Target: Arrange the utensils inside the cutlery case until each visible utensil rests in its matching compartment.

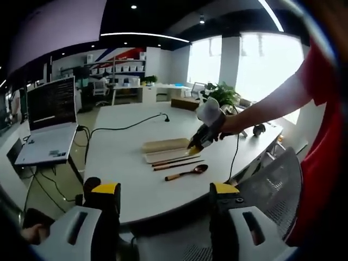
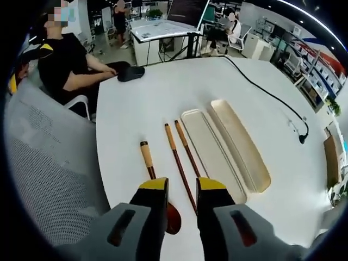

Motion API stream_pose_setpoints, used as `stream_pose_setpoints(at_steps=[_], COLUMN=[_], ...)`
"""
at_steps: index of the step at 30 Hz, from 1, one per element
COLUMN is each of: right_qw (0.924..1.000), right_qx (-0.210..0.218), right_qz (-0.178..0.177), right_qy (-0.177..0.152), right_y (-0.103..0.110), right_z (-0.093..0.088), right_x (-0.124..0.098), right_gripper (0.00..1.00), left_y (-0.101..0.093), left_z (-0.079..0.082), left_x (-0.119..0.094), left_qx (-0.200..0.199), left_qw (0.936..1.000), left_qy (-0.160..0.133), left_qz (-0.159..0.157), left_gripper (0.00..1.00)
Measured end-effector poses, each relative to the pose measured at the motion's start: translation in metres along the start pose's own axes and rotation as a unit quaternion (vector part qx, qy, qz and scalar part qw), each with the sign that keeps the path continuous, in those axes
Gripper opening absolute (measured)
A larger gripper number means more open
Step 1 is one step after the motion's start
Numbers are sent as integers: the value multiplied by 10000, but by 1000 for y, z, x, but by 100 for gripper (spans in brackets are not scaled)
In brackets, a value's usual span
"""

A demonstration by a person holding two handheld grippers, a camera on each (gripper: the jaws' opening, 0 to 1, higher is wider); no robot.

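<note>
1. I see the white worktop [image 2: 163, 92] spreading wide in the right gripper view, round-edged, with a grey mesh chair [image 2: 49, 168] pressed against its near side and a person in black [image 2: 68, 60] seated at its far corner, one hand beside a dark flat object [image 2: 131, 73] lying on the surface.
2. A black cable [image 2: 272, 95] snakes across the far part of the worktop, well apart from the utensils; in the left gripper view I also see an open laptop [image 1: 51, 122] on a separate stand and a potted plant [image 1: 222, 93] beyond the far edge.
3. The cutlery case [image 2: 217, 152] lies open as two long cream trays side by side, touching along their length, both bare inside as far as I can tell.
4. Two dark chopsticks [image 2: 182, 157] with lighter wooden tops lie just beside the nearer tray, roughly parallel to it, outside the case.
5. A spoon [image 2: 148, 160] with the same two-tone handle lies beside the chopsticks, farther from the case; its dark bowl sits under my right gripper.
6. My right gripper [image 2: 182, 187] hangs over the spoon bowl and chopstick tips, jaws slightly parted, pinching nothing.
7. My left gripper [image 1: 163, 193] sits back off the worktop edge, jaws spread wide, holding nothing.
</note>
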State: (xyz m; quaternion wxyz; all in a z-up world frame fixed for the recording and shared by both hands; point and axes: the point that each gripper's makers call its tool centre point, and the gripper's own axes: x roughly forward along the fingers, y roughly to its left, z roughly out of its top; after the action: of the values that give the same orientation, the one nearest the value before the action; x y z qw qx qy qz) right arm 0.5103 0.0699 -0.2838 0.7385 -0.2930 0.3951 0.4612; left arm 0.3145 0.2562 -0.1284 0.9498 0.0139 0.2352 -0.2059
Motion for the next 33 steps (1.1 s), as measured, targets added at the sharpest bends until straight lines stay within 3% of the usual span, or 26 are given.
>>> stream_pose_setpoints(at_steps=[18,33], right_qw=[9993,9981], right_qx=[-180,-320], right_qz=[147,222], right_qy=[287,480], right_y=[5,4], right_z=[-4,-4], right_x=[25,36], right_gripper=[14,13], left_y=[-4,0], left_z=[-5,-8], left_x=[-3,-8], left_qx=[-19,-287], left_qw=[10000,9995], left_qy=[28,-29], left_qz=[59,93], left_gripper=[66,62])
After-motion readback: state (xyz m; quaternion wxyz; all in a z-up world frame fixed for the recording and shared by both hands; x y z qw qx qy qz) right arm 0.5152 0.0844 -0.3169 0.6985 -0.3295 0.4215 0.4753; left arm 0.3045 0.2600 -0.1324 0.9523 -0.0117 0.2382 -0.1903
